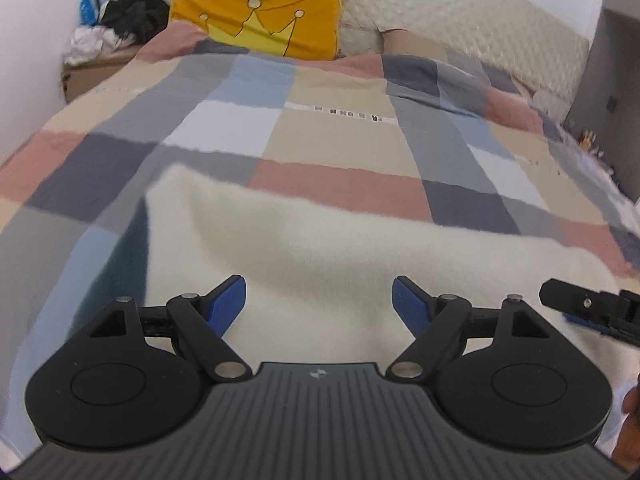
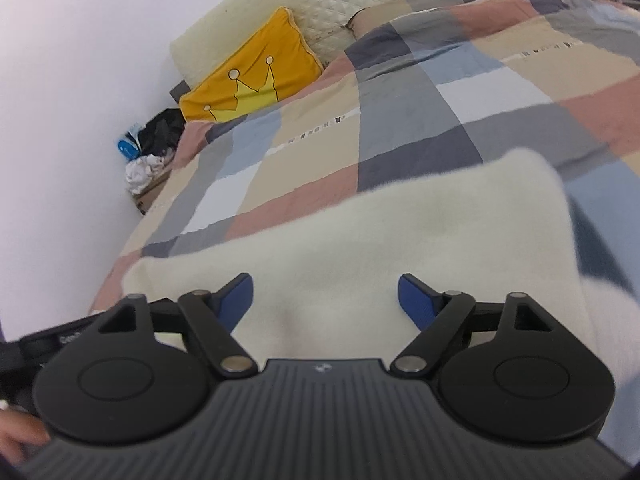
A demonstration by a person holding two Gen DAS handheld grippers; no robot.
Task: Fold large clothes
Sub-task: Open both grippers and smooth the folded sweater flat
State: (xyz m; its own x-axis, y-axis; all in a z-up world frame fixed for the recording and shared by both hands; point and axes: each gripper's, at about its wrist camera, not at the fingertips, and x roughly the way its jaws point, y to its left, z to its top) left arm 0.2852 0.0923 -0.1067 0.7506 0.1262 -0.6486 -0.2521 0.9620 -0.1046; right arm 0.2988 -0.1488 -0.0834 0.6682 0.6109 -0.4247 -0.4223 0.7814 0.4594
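Observation:
A cream fleecy garment [image 1: 320, 240] lies folded on the near part of the bed, its far edge straight across the checked cover. My left gripper [image 1: 319, 300] hovers over its near part, open, with nothing between the blue pads. In the right wrist view the same cream garment [image 2: 400, 232] fills the middle, and my right gripper [image 2: 326, 300] hangs above it, open and empty too. A black finger of the right gripper [image 1: 588, 308] pokes in at the right edge of the left wrist view.
The bed wears a checked cover [image 1: 332, 136] in pink, grey, blue and beige. A yellow crown cushion [image 1: 264, 24] leans on the quilted headboard [image 1: 460, 12]. Dark and white clothes [image 1: 120, 24] pile on a bedside box at far left. A hand [image 2: 20, 436] shows at lower left.

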